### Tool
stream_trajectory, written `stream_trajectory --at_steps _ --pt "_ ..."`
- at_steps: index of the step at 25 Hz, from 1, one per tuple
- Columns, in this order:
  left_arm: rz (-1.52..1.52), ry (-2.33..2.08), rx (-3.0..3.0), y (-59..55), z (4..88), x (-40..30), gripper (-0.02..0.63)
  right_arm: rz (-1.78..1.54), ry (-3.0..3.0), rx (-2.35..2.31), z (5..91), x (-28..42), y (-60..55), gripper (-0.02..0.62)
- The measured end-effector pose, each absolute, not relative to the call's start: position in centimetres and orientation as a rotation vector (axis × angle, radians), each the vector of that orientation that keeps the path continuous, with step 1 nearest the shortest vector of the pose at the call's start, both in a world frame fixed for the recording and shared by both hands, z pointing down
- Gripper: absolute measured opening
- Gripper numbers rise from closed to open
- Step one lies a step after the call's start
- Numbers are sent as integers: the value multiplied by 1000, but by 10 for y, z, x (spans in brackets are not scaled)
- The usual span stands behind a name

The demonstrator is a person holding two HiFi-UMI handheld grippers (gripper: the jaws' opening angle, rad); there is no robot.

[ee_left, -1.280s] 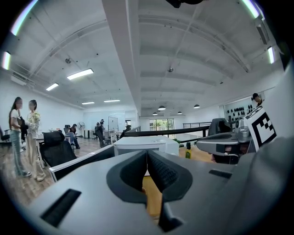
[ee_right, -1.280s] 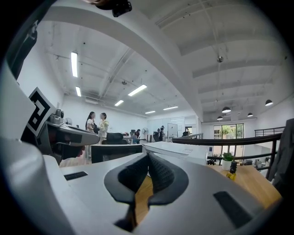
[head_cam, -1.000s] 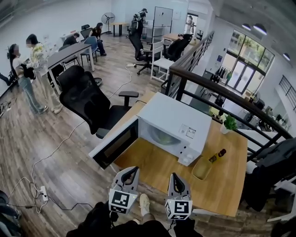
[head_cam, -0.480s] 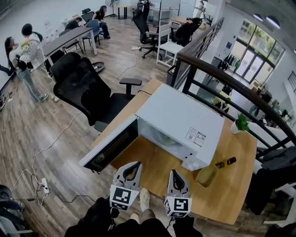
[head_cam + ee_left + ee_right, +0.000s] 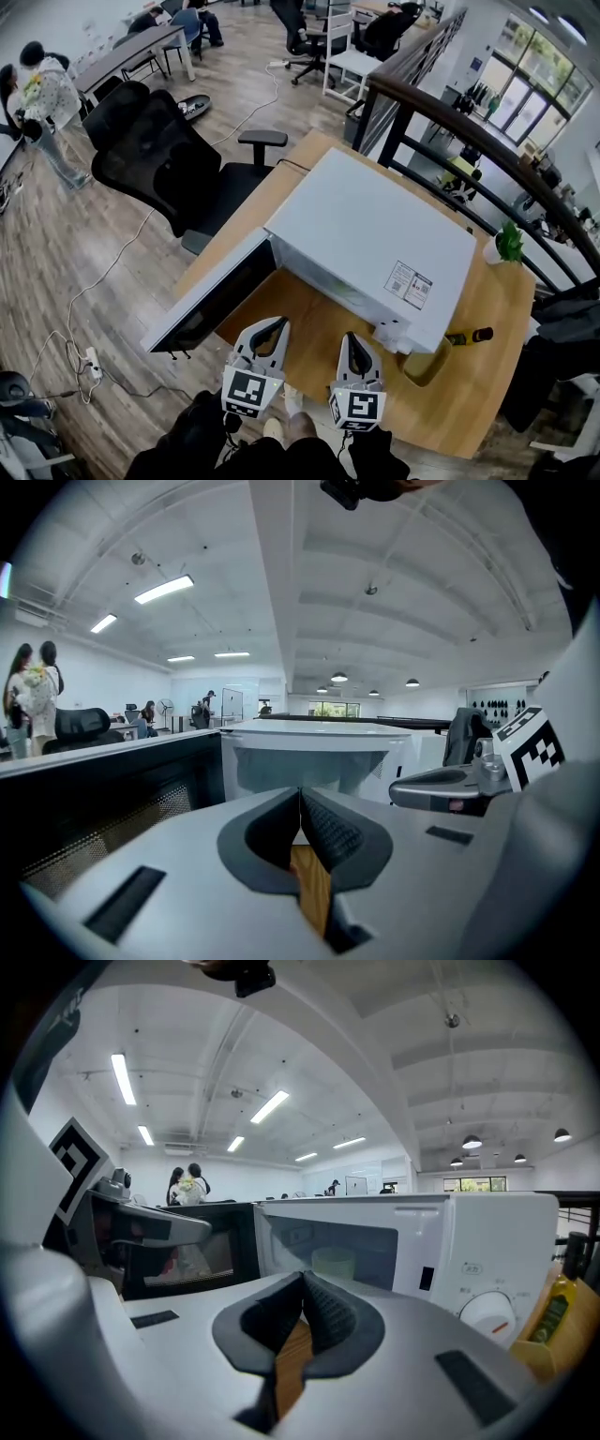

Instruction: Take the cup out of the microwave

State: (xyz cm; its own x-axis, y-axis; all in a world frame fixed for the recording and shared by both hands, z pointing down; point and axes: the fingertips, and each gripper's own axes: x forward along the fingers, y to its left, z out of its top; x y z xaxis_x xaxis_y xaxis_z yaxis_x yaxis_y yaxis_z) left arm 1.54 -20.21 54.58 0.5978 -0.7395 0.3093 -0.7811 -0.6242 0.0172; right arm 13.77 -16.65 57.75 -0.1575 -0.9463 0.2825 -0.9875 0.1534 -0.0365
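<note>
— Sitting inside the open microwave [image 5: 412,1241], is that the cup [image 5: 335,1265], the pale green shape just right of centre in the right gripper view?
— Yes. It stands upright, well back in the cavity and apart from both tools. The door [image 5: 211,300] hangs wide toward the lower left of the head view.
— And the left hand-held gripper [image 5: 300,803]?
— Its jaws are pressed together with nothing between them. Only the wooden counter [image 5: 309,328] shows through the slit below the pads.
— The right hand-held gripper [image 5: 302,1288]?
— The same: its pads meet each other, empty, and it points at the oven's opening. In the head view the two sit side by side at bottom centre, at the counter's near edge.
— What else is on the counter?
— A bottle [image 5: 553,1312] stands in a yellow holder [image 5: 422,366] just right of the microwave, and a small plant [image 5: 506,246] sits toward the right edge. A black office chair [image 5: 155,155] stands on the floor at upper left.
</note>
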Motion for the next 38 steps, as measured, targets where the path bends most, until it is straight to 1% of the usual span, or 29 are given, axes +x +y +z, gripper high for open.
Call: stream_trajectory --at_steps 5,6,7,8,12,16,20,23,28,32,38 --pt "426 -1275 2656 -222 555 19 25 346 -2209 1922 590 145 -197 17" --pt "430 -1276 2653 -228 555 20 25 349 -2209 1919 592 146 -205 28" --pt "434 -1277 2651 -235 556 21 25 353 -2210 1913 593 146 -213 95" --pt "438 -1278 2649 -242 555 22 25 357 -2209 1910 593 147 -223 118" --pt "440 -1281 2634 -261 554 18 25 367 -2199 1910 595 143 -246 163" --pt "442 -1276 2630 -268 559 19 25 353 -2196 1913 602 140 -261 266" --pt "446 -1267 2619 -276 565 22 25 362 -2179 1933 608 140 -276 382" --pt "445 -1259 2616 -282 567 24 25 378 -2153 1956 613 143 -288 445" --pt "445 -1257 2604 -293 572 27 25 417 -2124 1970 623 147 -306 518" --pt "443 -1260 2595 -302 576 27 25 439 -2107 1976 630 150 -319 541" --pt "441 -1270 2581 -308 581 24 25 447 -2071 1994 639 156 -334 541"
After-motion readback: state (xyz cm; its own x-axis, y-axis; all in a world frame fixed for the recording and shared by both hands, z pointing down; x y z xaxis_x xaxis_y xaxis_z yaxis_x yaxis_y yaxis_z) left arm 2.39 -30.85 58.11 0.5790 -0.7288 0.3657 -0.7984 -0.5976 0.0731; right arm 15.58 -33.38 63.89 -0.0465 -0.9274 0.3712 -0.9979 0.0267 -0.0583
